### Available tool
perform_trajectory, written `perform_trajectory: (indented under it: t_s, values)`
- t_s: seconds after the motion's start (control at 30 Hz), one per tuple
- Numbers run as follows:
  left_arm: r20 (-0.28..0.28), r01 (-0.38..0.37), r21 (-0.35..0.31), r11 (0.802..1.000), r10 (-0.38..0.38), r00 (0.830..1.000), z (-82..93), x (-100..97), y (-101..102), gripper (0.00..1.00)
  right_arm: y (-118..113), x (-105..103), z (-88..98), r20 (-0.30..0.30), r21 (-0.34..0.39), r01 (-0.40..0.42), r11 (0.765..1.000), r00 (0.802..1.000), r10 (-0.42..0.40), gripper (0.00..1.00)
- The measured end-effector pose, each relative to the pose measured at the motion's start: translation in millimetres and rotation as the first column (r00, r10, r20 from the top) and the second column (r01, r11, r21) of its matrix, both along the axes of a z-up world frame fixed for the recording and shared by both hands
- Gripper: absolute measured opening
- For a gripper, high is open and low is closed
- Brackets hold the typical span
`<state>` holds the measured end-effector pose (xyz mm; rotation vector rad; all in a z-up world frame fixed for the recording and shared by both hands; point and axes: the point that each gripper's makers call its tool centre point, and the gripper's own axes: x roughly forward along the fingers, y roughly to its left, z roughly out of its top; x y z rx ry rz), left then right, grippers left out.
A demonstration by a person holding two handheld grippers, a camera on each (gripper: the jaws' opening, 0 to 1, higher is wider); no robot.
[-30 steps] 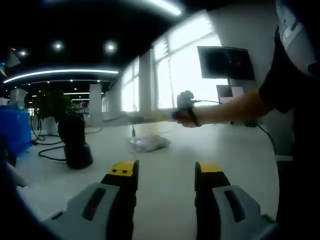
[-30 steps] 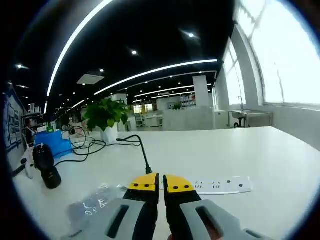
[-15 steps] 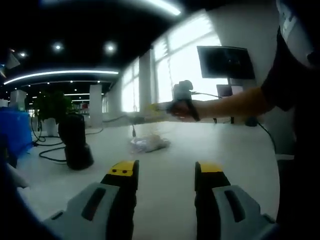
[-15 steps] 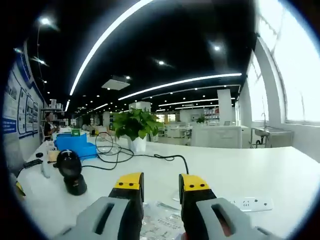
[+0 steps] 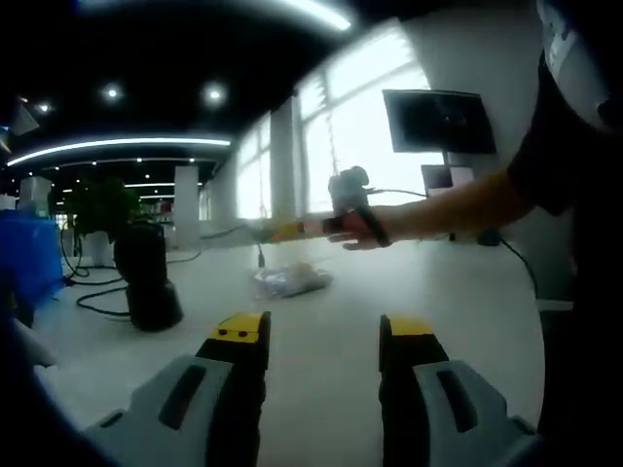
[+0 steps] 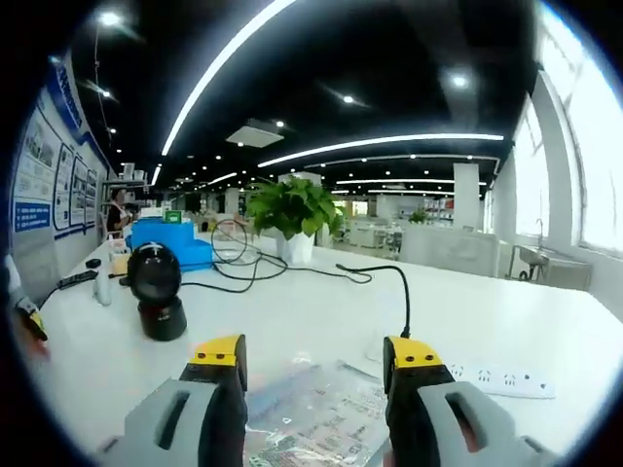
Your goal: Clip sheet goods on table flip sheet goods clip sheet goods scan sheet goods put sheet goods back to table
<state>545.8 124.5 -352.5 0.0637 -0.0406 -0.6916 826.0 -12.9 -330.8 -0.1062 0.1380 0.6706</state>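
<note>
A: Scanner, the black dome-shaped one (image 6: 160, 297), sits left of the clear plastic sheet-goods packet (image 6: 316, 418). Right gripper (image 6: 316, 355) jaws have spread wide, packet between them, nothing gripped.

B: So first clip's pending. Left gripper (image 5: 321, 329)?

A: Gaping too, empty.
</note>
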Motion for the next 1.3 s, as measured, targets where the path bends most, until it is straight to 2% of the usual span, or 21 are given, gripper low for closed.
perform_trajectory:
  t_s: [0.27,0.77,1.3]
  values:
    - [-0.003,0.002,-0.002,1.0,-0.002,1.0,0.1,-0.9,-0.4,0.37,2.9,-2.8,-34.7,-0.053,-0.073,-0.028,0.997,0.998,0.025,0.68]
    - [-0.009,0.003,-0.005,1.0,-0.003,1.0,-1.2,1.4,0.0,0.37,-2.2,-8.2,-71.5,-0.136,-0.127,-0.053,0.991,0.99,0.036,0.7]
    - [-0.013,-0.003,0.001,1.0,0.003,1.0,-2.4,3.0,0.8,0.37,-1.7,-4.1,-81.4,-0.165,-0.107,-0.076,0.991,0.985,0.058,0.74]
